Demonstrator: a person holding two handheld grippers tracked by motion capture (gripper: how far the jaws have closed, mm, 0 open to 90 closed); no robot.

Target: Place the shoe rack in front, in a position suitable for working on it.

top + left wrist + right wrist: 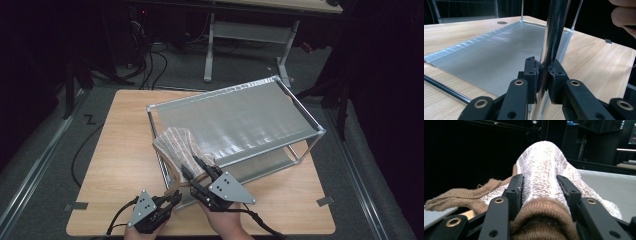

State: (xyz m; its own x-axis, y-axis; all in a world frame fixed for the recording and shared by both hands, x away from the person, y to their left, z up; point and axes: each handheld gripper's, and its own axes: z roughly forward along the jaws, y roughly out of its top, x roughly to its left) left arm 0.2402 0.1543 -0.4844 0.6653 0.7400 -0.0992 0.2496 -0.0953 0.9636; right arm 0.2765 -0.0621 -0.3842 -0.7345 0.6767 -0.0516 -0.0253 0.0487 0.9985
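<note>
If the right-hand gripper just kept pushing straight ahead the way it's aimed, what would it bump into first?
Nothing new right away: the right gripper already has its jaws closed on the sock. Pushing on would probably slide the sock across the rack's top shelf; depth there is hard to judge.

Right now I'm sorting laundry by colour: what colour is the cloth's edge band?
Brown, on the white-looking cloth; right gripper view shows it best.

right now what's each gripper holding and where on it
Left gripper clamps the rack's upright corner post. Right gripper pinches the towel near its brown edge.
</note>
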